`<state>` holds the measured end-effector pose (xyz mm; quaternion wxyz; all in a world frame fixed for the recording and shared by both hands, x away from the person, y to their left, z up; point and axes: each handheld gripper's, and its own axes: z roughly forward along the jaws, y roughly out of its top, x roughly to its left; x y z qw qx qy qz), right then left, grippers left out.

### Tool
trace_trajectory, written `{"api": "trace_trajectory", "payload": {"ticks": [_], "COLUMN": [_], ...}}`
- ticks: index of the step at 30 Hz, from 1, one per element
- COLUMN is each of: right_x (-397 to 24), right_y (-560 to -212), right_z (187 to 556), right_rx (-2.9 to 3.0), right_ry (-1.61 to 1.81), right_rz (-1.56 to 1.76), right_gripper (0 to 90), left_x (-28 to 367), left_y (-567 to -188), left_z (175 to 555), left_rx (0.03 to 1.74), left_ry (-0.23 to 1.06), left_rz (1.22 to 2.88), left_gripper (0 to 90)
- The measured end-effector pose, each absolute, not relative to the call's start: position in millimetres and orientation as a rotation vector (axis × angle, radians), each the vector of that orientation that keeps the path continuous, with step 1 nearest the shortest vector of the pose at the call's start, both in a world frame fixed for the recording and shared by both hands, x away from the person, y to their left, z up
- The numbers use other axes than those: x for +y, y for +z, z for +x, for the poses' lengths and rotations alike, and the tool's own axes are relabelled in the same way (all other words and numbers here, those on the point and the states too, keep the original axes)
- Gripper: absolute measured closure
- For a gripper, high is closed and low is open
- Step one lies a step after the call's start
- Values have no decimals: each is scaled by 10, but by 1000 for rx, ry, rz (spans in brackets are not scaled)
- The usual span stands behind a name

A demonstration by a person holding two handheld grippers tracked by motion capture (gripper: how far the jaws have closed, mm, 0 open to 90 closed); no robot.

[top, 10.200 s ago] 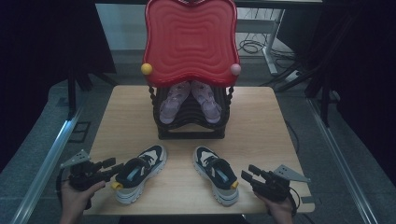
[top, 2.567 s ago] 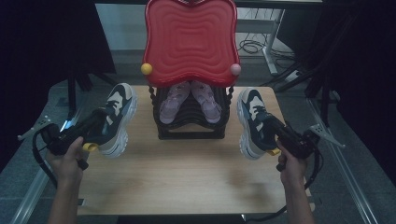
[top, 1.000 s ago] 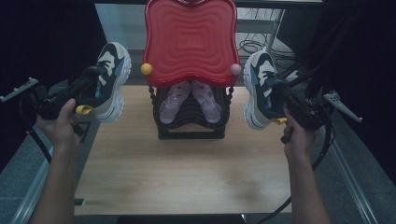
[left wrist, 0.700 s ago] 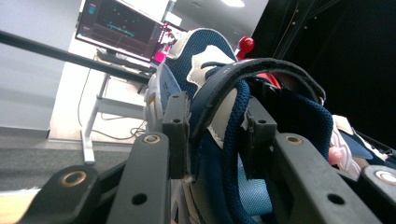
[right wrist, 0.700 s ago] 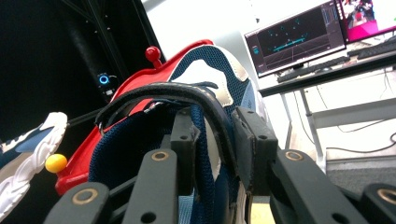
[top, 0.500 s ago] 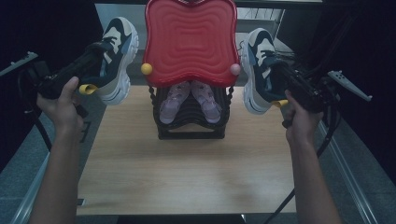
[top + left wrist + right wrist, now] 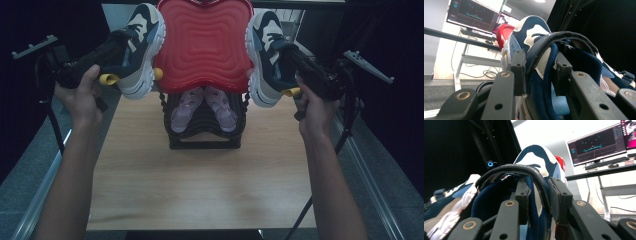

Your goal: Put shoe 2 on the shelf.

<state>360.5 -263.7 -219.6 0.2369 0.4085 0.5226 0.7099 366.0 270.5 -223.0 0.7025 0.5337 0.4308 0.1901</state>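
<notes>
**A:** Nearest to us on the worktop (image 7: 200, 185) it's just bare wood, with our two forearms coming up either side. Left hand (image 7: 82, 95) and right hand (image 7: 312, 107) are both raised off it.

**B:** Yep, and each one's got a sneaker. Our left gripper (image 7: 537, 75) has its fingers (image 7: 517, 67) clamped on the heel collar of the left sneaker (image 7: 137, 50), one finger inside the shoe and one outside. Same deal on the right gripper (image 7: 539, 195), fingers (image 7: 557, 195) pinching the collar of the right sneaker (image 7: 267, 55).

**A:** So both shoes are in the air, toes pointing away from us, flanking the red lid (image 7: 202, 45). Left one sits just beside its left edge, right one just beside its right edge.

**B:** Under the lid we've got the black rack (image 7: 202, 130) with a pink pair (image 7: 202, 105) inside. Past that, a monitor (image 7: 474, 12) on a desk.
</notes>
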Motion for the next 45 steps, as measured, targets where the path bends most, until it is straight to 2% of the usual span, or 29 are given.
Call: {"api": "trace_trajectory", "payload": {"ticks": [16,35,41,45], "right_x": [-2179,-1868,-1733,-1715], "right_y": [-1891,-1799,-1814,-1852], "right_z": [3894,4461,4523,4556], "right_rx": [1507,1576,1611,1625], "right_ry": [1990,1916,1798,1766], "right_rz": [1081,1115,1087,1092], "right_gripper": [698,698,698,697], "left_x": [2440,1960,1838,1797], "left_y": [-2049,-1868,-1908,-1961], "left_z": [3942,4408,4429,4459], "left_rx": [924,915,938,955], "left_ry": [389,388,479,491], "left_rz": [1220,1279,1312,1328], "left_gripper": [680,680,678,676]}}
